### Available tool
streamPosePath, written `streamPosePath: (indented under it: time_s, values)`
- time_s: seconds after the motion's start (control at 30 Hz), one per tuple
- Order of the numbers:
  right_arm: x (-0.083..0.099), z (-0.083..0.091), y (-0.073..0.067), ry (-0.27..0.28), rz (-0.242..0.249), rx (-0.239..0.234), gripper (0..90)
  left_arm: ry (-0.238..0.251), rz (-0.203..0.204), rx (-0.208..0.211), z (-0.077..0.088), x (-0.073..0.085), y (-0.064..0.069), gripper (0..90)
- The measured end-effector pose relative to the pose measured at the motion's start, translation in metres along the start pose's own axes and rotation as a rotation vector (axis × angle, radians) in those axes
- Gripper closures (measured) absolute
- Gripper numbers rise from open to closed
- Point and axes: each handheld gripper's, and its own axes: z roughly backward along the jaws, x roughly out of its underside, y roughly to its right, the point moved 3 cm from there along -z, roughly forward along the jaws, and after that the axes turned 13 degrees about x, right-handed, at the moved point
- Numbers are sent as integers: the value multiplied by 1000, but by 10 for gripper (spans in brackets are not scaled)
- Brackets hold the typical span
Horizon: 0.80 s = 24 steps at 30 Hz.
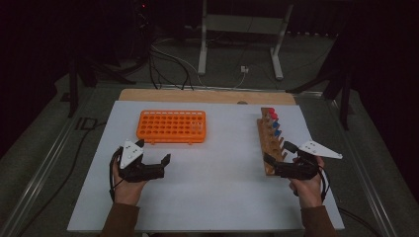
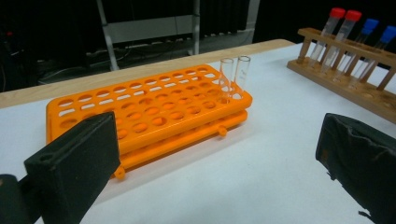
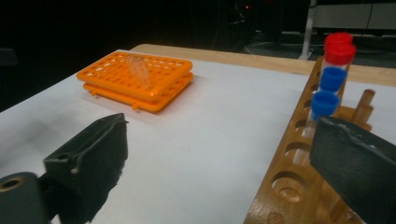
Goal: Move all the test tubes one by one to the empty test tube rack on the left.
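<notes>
My left gripper hovers over the white tabletop just in front of the orange rack, jaws wide and empty; two clear tubes stand in its corner. My right gripper, jaws wide, flanks the wooden rack of capped tubes

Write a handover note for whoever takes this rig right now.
Left claw: open, empty, near the orange rack.
Right claw: open, empty, at the near end of the wooden rack.
Done: two clear uncapped tubes stand in a corner of the orange rack.
Left, probably: four capped tubes, two red and two blue, sit in the wooden rack.
</notes>
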Motion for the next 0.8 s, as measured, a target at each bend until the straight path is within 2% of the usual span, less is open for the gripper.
streamPosePath:
  time_s: [0.1, 0.2, 0.33, 0.4, 0.47, 0.53, 0.63, 0.67, 0.73, 0.8]
  values:
    - [-8, -2, 3, -10, 40, 36, 74, 14, 24, -34, 1, 4, -3, 5]
    - [-17, -9, 7, -5, 38, 48, 133, 11, 38, -41, 2, 9, -5, 5]
    - [-23, -23, 12, -40, 82, 130, 239, 24, 45, -49, 4, 9, -7, 5]
    - [-22, -31, 15, -44, 92, 148, 297, 26, 51, -55, 4, 11, -8, 5]
    - [-19, -39, 17, -57, 121, 194, 365, 21, 53, -65, 3, 13, -7, 5]
    - [-15, -48, 20, -78, 130, 214, 428, 13, 51, -63, 2, 15, -6, 5]
    - [-11, -58, 25, -113, 155, 309, 532, 17, 44, -61, 2, 14, -5, 5]
    - [-10, -60, 26, -120, 151, 319, 572, 18, 43, -63, 2, 14, -5, 5]
    - [-9, -64, 28, -129, 151, 338, 593, 14, 46, -66, 1, 15, -5, 5]
    - [-9, -68, 30, -138, 145, 335, 633, 12, 48, -70, 0, 16, -6, 5]
